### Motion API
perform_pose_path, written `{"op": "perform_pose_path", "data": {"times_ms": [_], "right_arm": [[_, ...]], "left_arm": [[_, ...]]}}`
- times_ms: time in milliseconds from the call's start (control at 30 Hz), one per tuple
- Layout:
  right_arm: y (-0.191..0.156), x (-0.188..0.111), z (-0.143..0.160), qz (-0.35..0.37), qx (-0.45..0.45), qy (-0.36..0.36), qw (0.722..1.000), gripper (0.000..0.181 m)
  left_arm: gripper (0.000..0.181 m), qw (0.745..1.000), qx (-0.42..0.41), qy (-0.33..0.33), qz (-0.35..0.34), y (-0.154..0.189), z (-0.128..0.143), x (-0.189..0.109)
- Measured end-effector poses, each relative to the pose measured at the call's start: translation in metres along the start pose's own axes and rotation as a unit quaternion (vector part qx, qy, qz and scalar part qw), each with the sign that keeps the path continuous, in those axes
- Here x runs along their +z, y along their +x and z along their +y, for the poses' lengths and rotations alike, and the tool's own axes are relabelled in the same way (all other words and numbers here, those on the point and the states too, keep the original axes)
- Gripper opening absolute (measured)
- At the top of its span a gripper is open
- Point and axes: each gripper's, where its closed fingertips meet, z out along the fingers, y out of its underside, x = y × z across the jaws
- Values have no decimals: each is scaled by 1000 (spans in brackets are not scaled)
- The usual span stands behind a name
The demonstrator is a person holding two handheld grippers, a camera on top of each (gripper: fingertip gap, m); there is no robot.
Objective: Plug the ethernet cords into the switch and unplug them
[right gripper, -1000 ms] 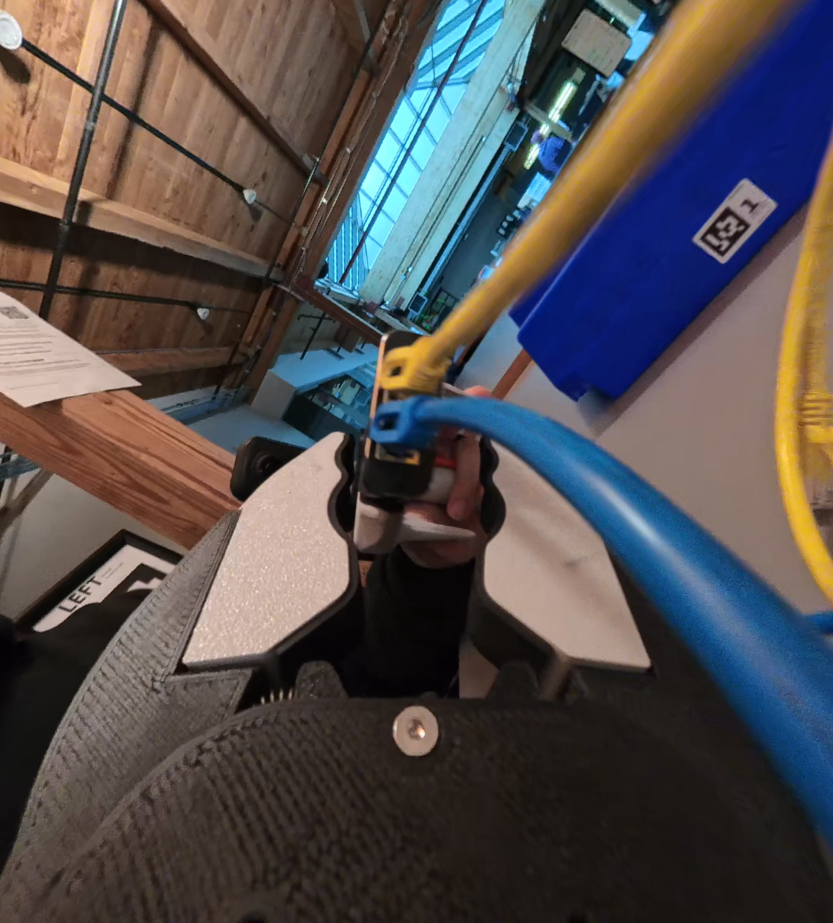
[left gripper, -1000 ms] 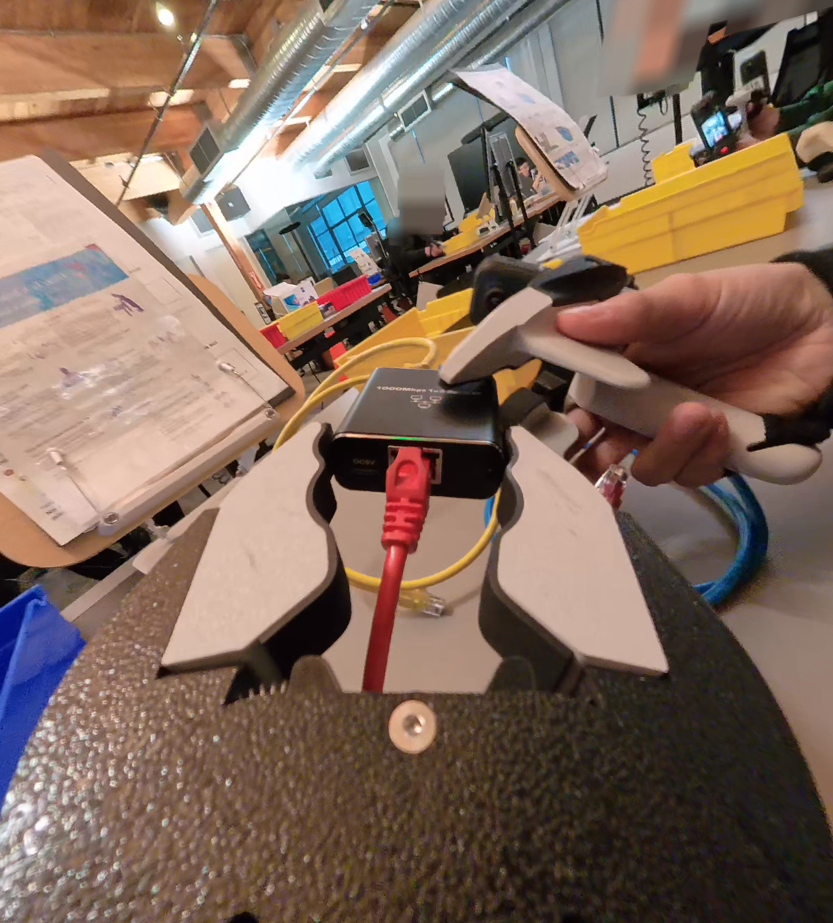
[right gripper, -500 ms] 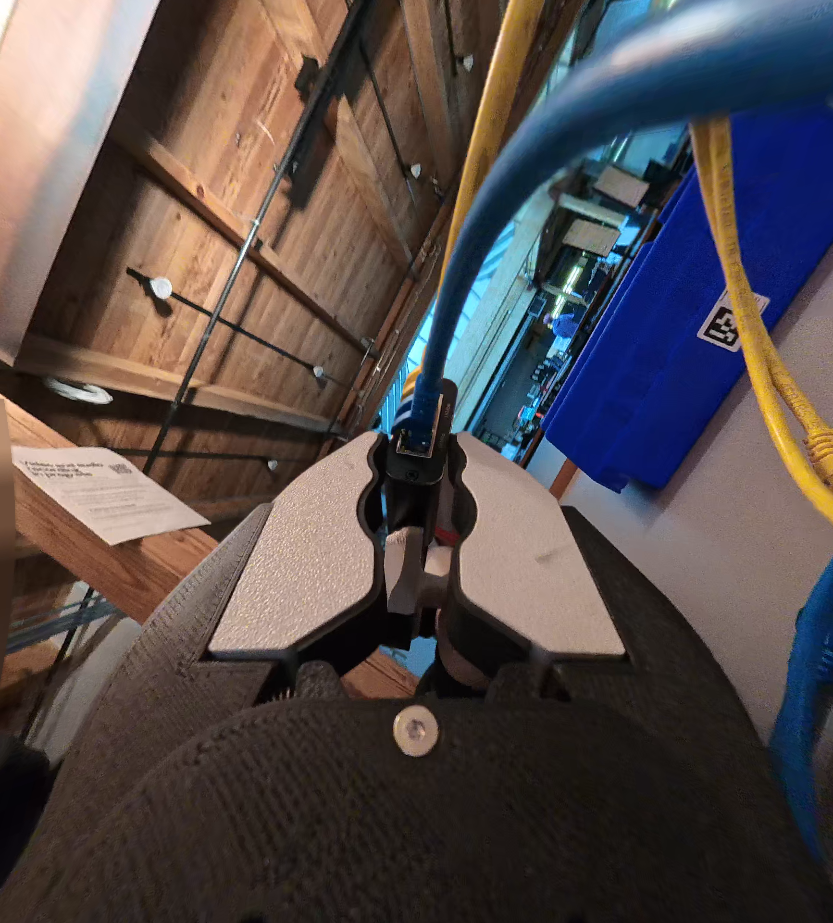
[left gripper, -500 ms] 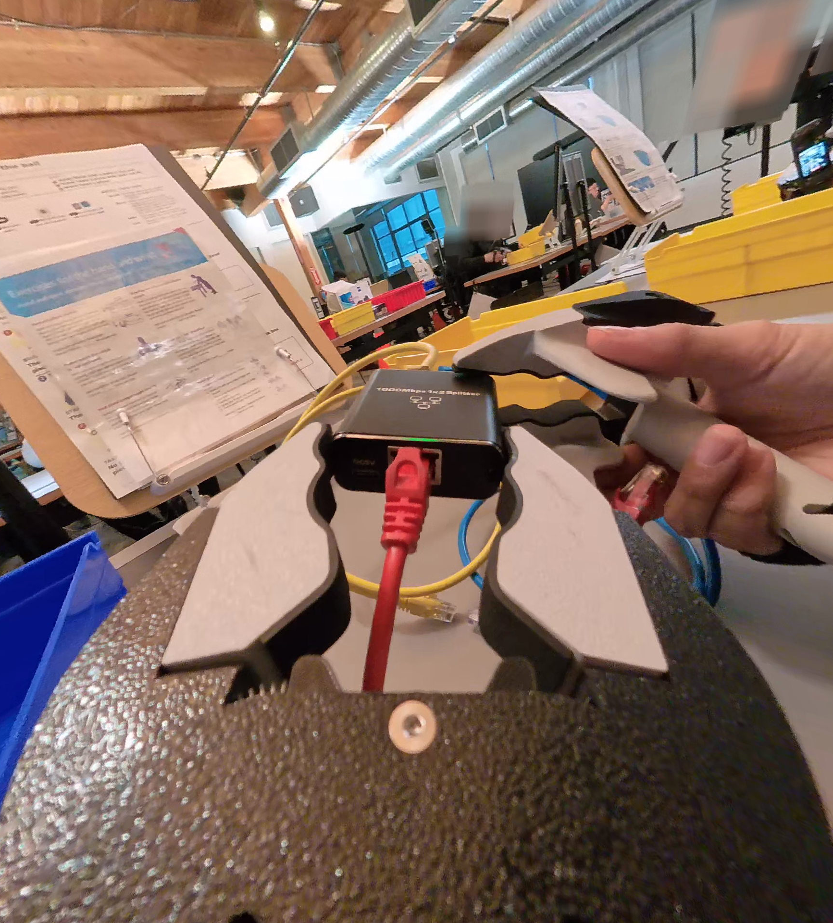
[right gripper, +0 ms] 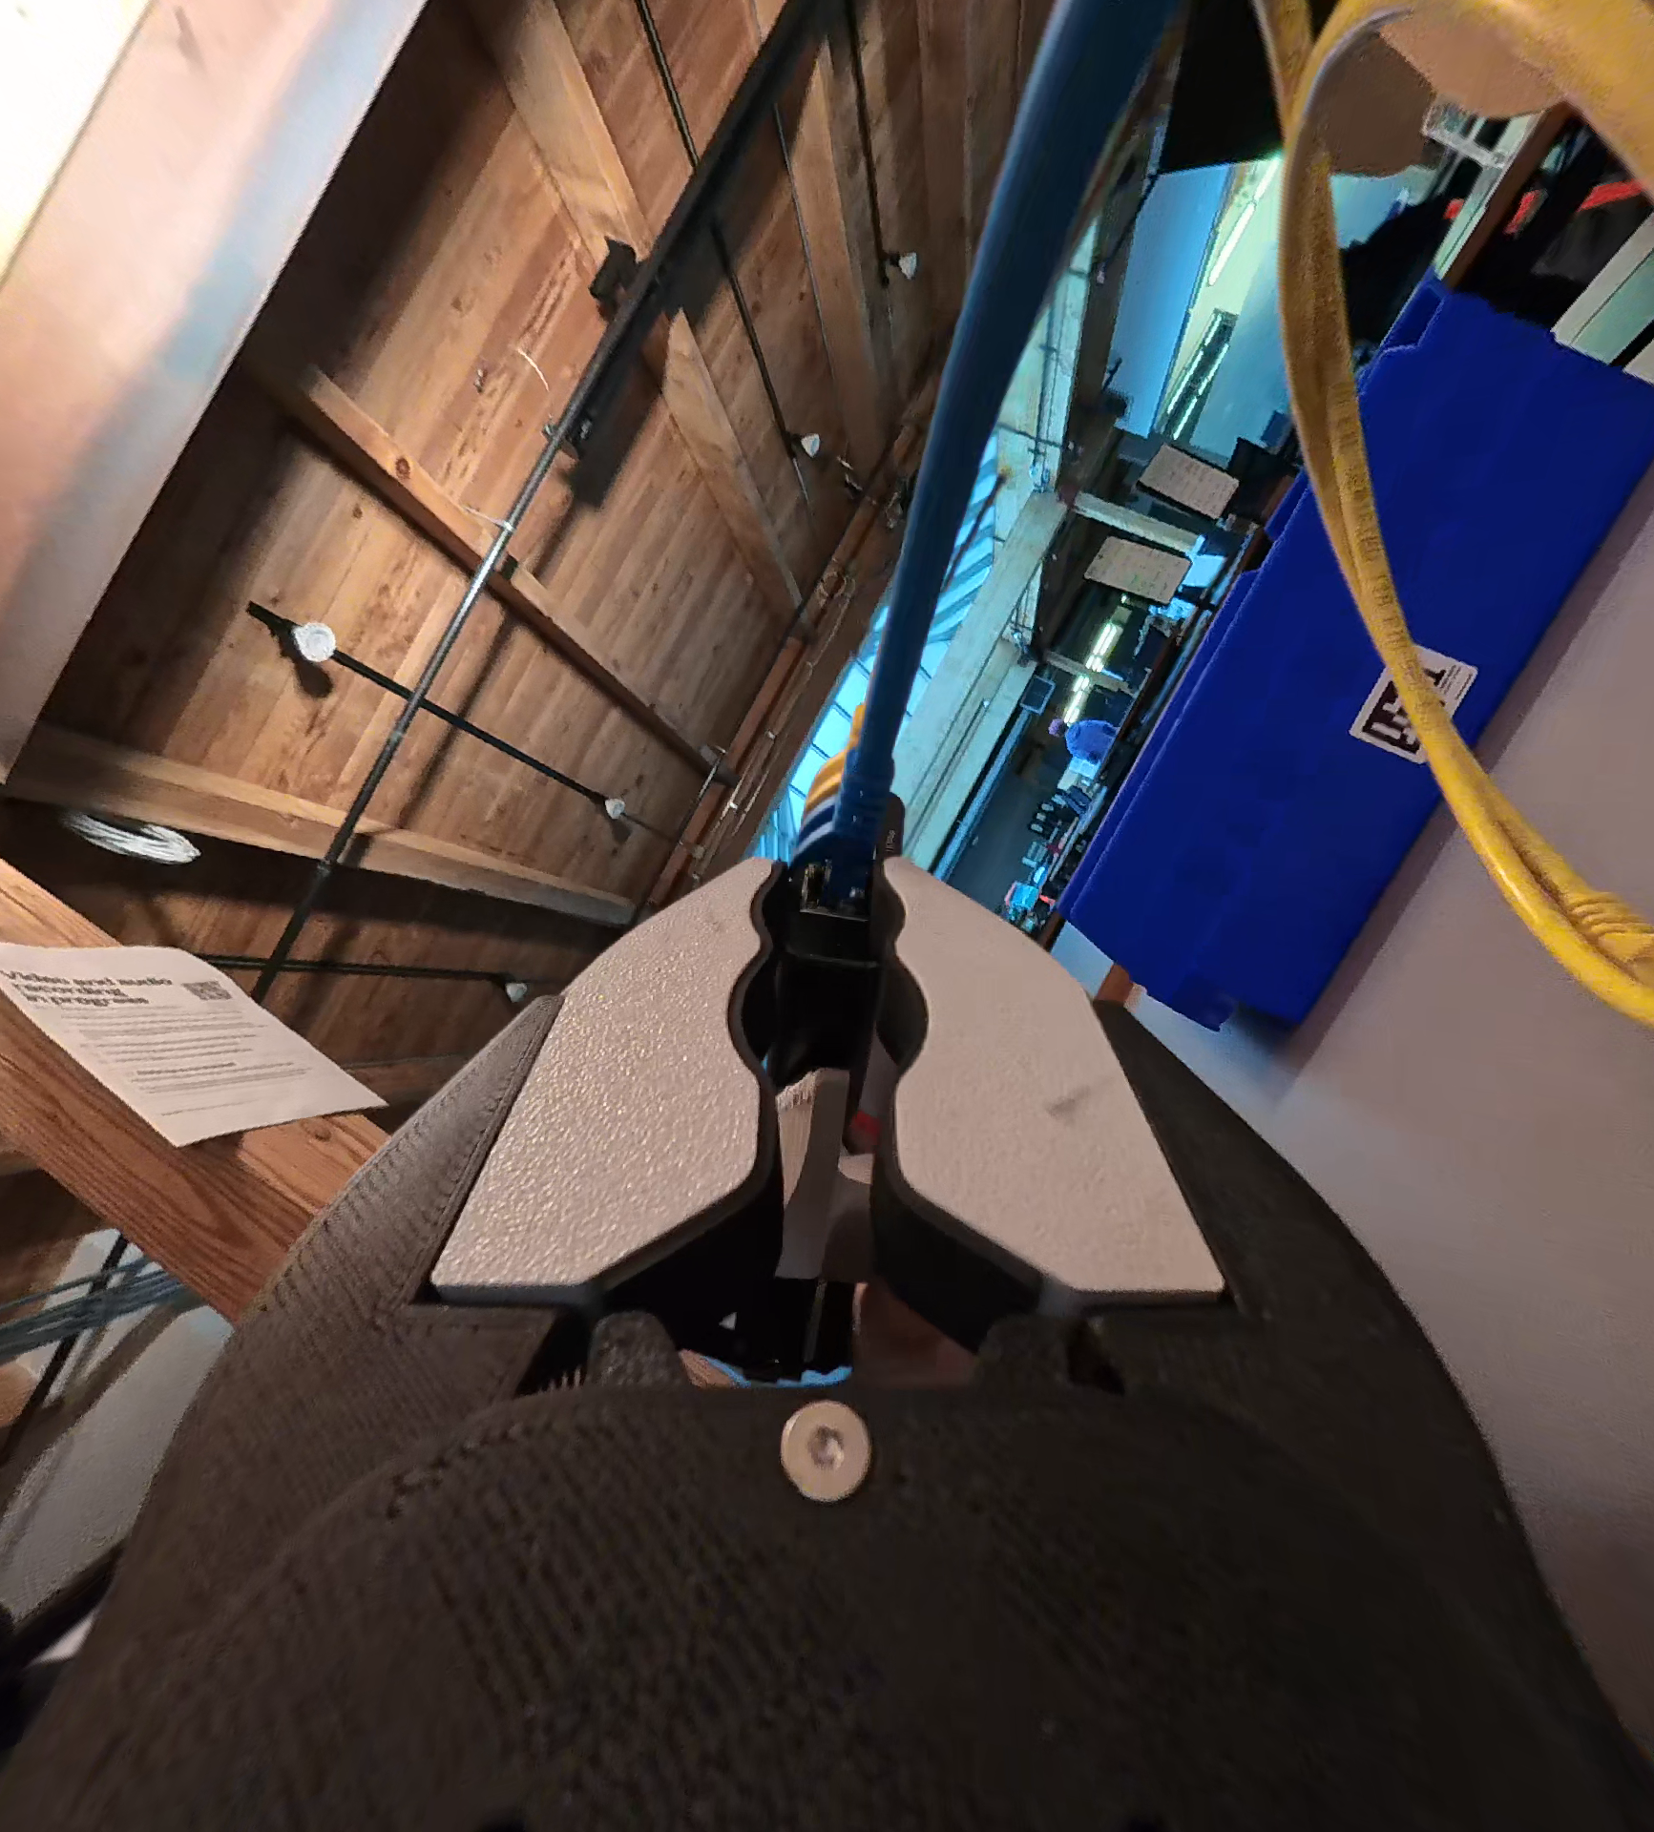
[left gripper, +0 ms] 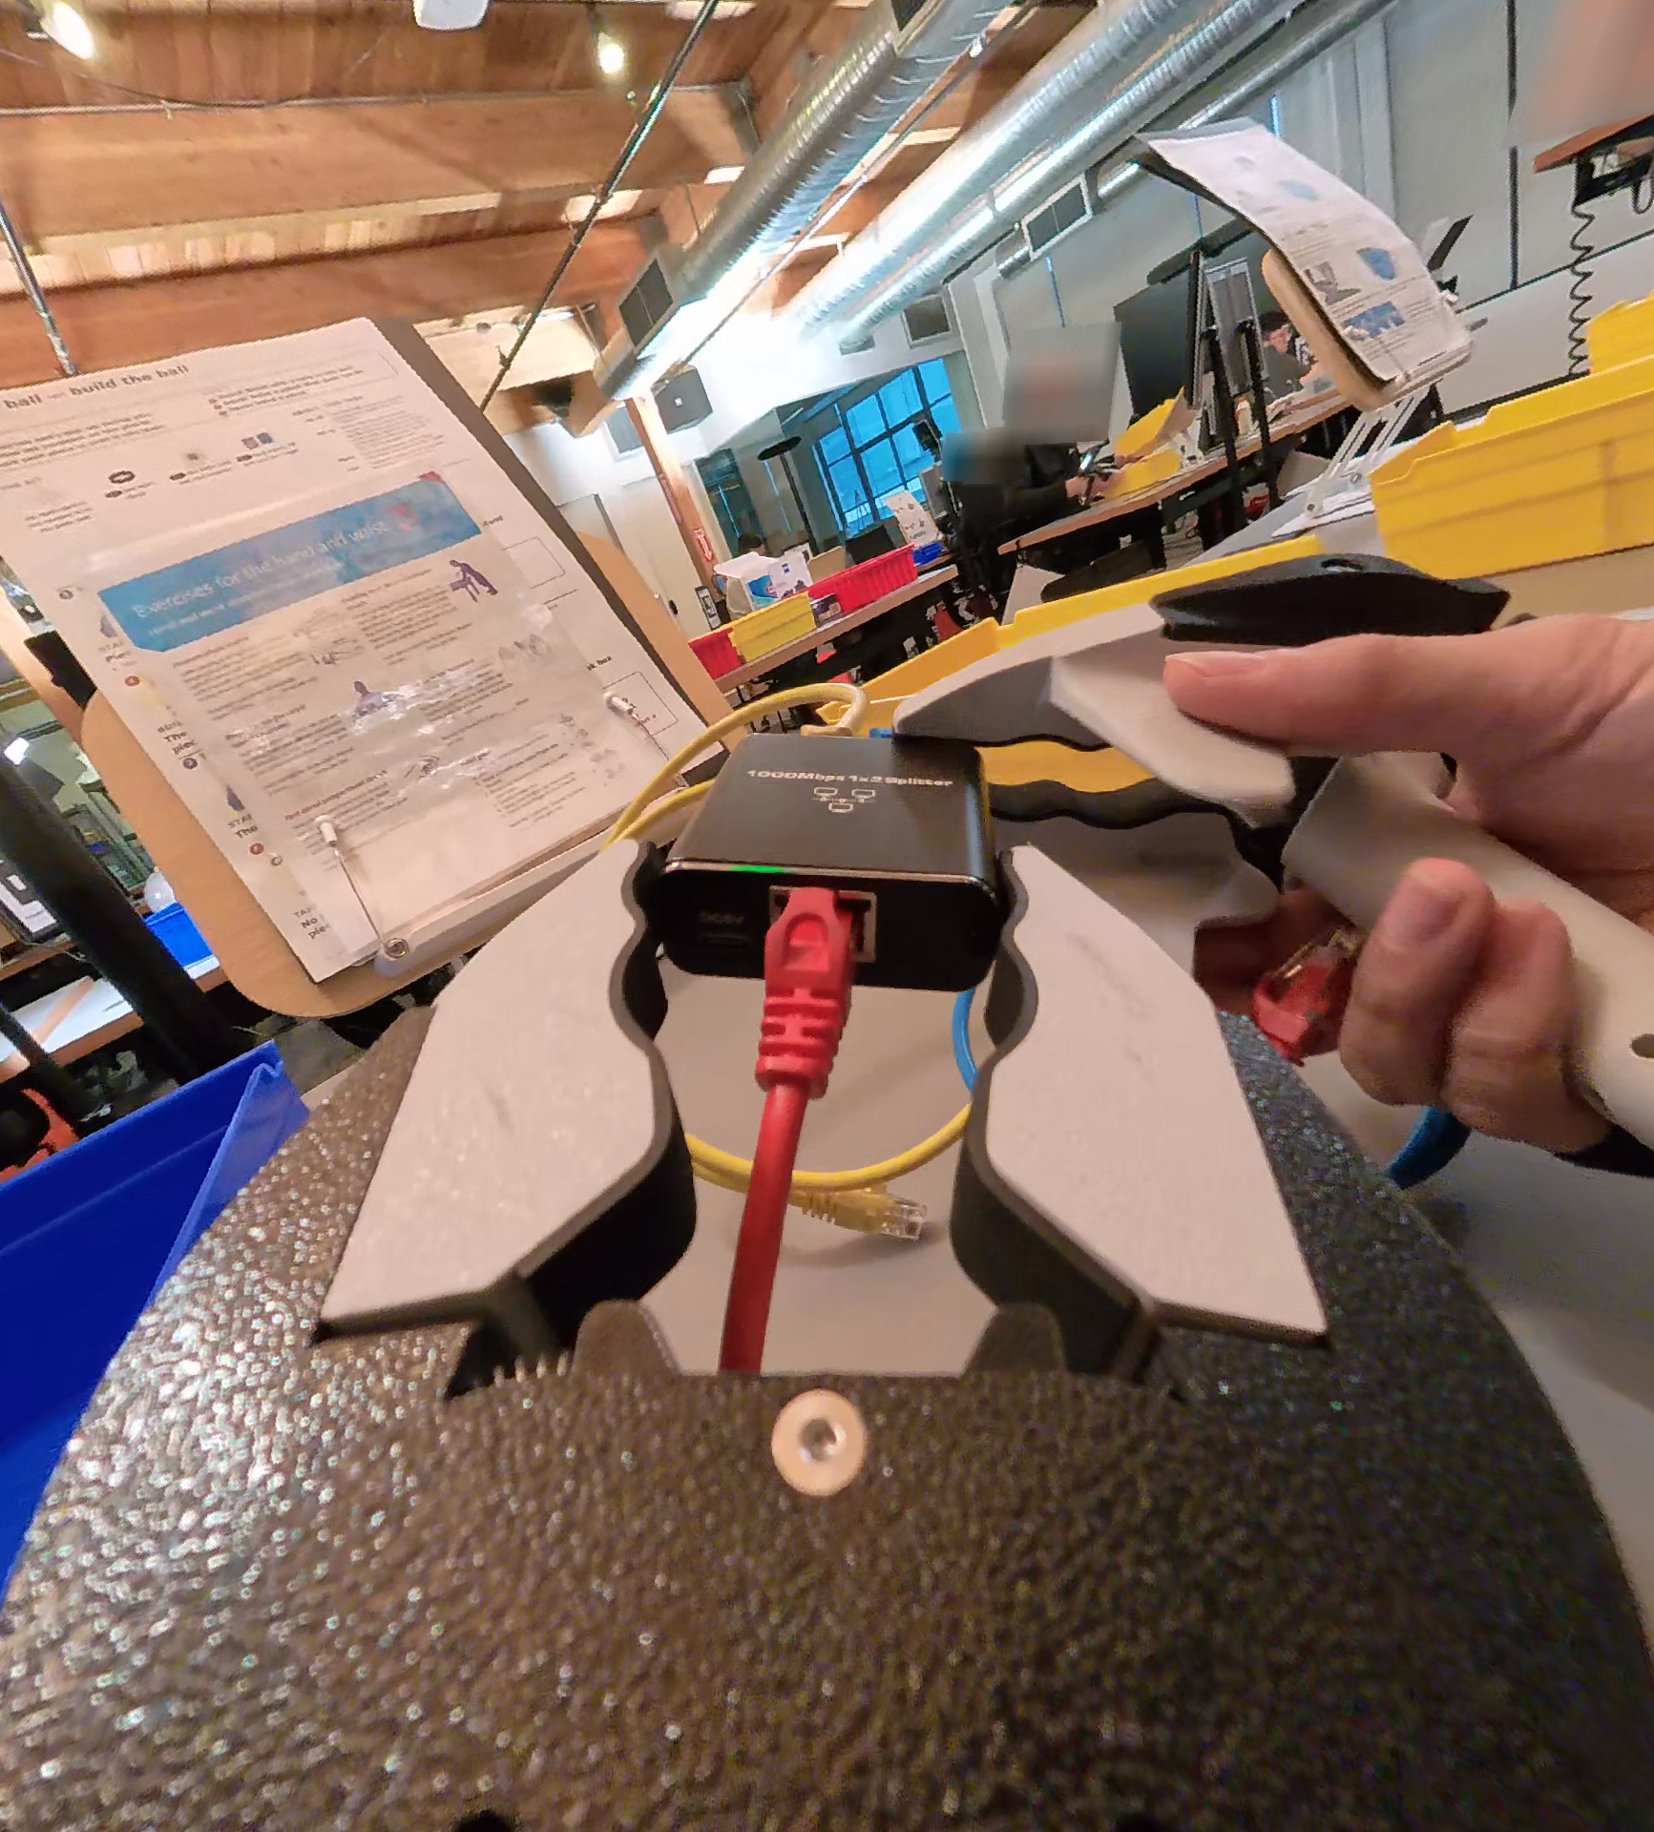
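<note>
The right claw [right gripper: 828,932] is closed on the black switch [right gripper: 828,942], which sits upright between its two grey fingers [right gripper: 624,1090]. A blue cord [right gripper: 912,555] is plugged into the switch's top end and rises toward 12 o'clock, out of the frame. At 2 o'clock a yellow cord [right gripper: 1348,515] hangs in a loop, and its free plug [right gripper: 1636,952] lies at 3 o'clock on the grey desk [right gripper: 1398,1190]. Behind it stands a blue bin [right gripper: 1299,793] with a small marker sticker. At 9 o'clock a paper sheet [right gripper: 168,1041] is fixed on a wooden beam.

black switch [left gripper: 837,853] | red cord [left gripper: 783,1090] | yellow cord [left gripper: 832,1185] | blue cord [right gripper: 942,476] | blue bin [right gripper: 1318,714]
</note>
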Motion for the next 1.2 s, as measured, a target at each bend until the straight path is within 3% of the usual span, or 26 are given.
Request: {"op": "perform_pose_path", "data": {"times_ms": [400, 700, 833, 1200], "right_arm": [[4, -3, -3, 0, 4, 39, 999, 14], [9, -5, -3, 0, -23, 19, 1000, 13], [13, -5, -4, -16, 20, 26, 999, 12], [10, -4, -4, -24, 20, 48, 998, 13]], "left_arm": [[63, 999, 26, -10, -22, 3, 4, 2], [63, 998, 38, -18, -40, 6, 9, 4], [63, 998, 46, -17, -46, 6, 11, 4], [63, 997, 54, -12, -55, 5, 9, 2]]}}
